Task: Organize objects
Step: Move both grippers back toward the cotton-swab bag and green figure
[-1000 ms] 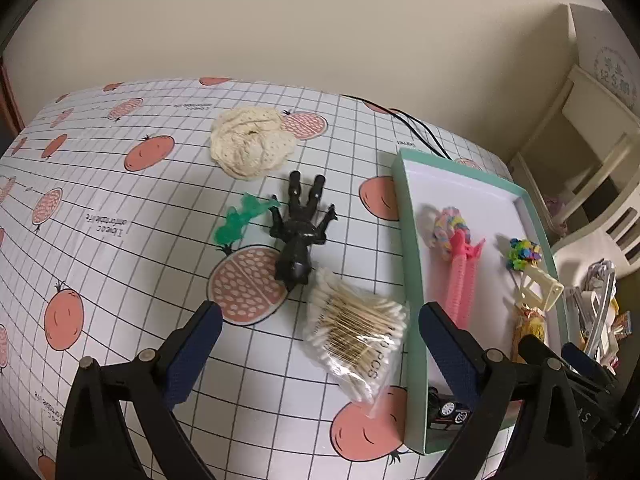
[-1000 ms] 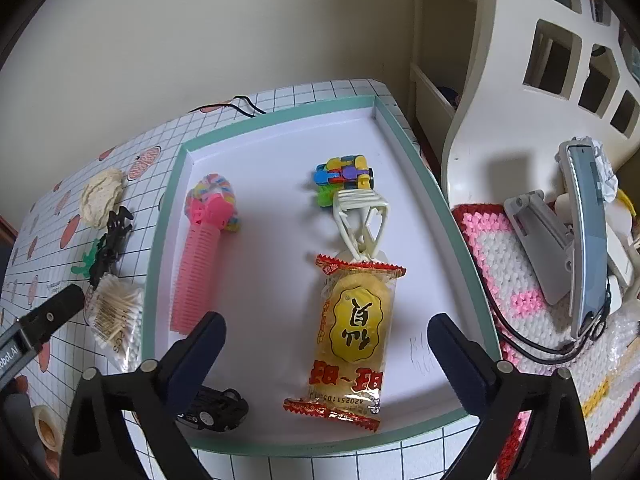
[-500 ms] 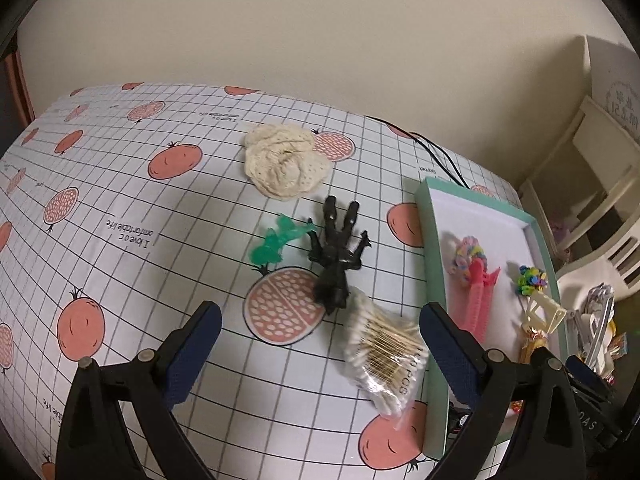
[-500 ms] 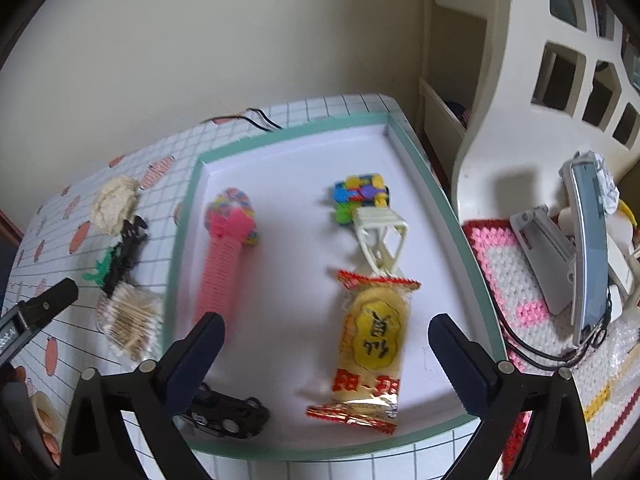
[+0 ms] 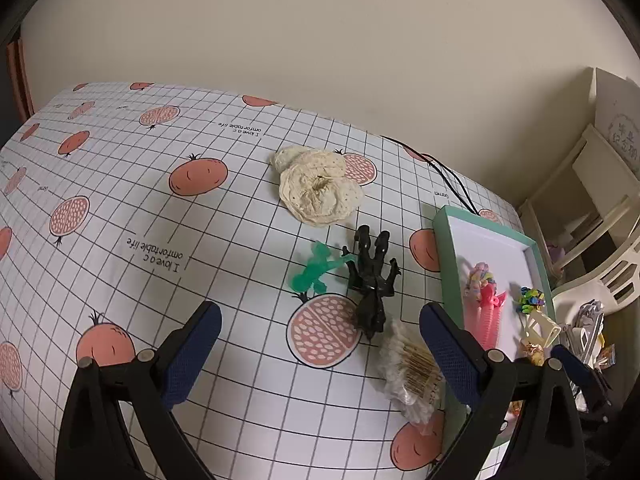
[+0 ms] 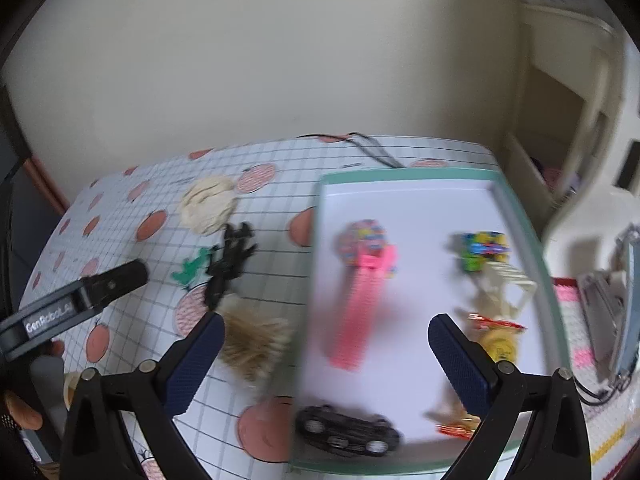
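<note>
On the grid tablecloth lie a cream crocheted piece [image 5: 318, 190], a green toy figure [image 5: 314, 268], a black toy figure [image 5: 370, 280] and a bag of cotton swabs [image 5: 412, 368]. The green-rimmed tray [image 5: 448, 276] at the right holds a pink hair clip [image 5: 490, 316], a colourful block toy [image 6: 482, 248], a cream clip [image 6: 502, 288], a yellow snack packet [image 6: 498, 344] and a black toy car [image 6: 346, 432]. My left gripper [image 5: 320, 354] is open above the cloth, short of the figures. My right gripper [image 6: 326, 360] is open above the tray's left rim; this view is blurred.
A black cable [image 5: 448, 176] runs off the table's far edge. White shelving [image 5: 592, 200] stands to the right, with a crocheted mat [image 6: 580, 344] and grey tools [image 6: 616, 304] beside the tray. A beige wall backs the table.
Both grippers have pulled back and swung left. The left view now takes in more of the tablecloth; the right view now includes the figures and swabs. Nothing was picked up.
</note>
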The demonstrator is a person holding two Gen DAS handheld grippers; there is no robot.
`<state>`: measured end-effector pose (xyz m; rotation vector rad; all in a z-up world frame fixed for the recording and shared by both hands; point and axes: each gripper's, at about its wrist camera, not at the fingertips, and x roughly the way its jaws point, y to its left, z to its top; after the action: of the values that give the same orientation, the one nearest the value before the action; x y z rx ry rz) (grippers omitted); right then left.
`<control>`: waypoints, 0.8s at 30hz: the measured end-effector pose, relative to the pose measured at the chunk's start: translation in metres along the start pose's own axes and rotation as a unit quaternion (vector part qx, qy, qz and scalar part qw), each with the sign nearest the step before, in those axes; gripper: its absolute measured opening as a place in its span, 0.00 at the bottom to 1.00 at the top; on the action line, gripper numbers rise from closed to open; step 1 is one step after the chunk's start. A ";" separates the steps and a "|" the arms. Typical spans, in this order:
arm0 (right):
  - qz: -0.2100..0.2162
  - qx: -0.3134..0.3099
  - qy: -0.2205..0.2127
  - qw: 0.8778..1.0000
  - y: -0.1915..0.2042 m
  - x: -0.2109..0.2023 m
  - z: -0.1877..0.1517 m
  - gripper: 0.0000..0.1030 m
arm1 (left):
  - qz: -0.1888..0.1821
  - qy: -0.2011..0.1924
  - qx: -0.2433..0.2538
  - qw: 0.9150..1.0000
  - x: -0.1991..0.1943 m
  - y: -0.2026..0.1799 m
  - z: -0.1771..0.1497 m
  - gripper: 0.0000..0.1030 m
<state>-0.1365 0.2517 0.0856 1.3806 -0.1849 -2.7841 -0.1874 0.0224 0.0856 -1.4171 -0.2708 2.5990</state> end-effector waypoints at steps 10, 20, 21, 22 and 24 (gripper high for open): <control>0.011 -0.065 0.023 0.998 0.037 0.026 -0.010 1.00 | 0.007 0.006 0.018 1.000 0.016 0.009 0.014 0.96; 0.031 -0.107 0.042 0.993 0.062 0.047 -0.013 1.00 | 0.034 0.020 0.050 0.998 0.049 0.007 0.018 0.95; 0.032 -0.112 0.043 0.992 0.064 0.049 -0.014 1.00 | 0.036 0.021 0.053 0.998 0.052 0.008 0.018 0.93; 0.031 -0.115 0.046 0.992 0.066 0.053 -0.014 1.00 | 0.035 0.022 0.054 0.998 0.056 0.008 0.018 0.91; 0.030 -0.118 0.053 0.991 0.067 0.059 -0.016 1.00 | 0.036 0.025 0.058 0.997 0.062 0.009 0.019 0.89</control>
<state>-0.1617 0.1792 0.0373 1.4322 0.1010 -2.5758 -0.2365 0.0269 0.0433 -1.4758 -0.0626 2.5836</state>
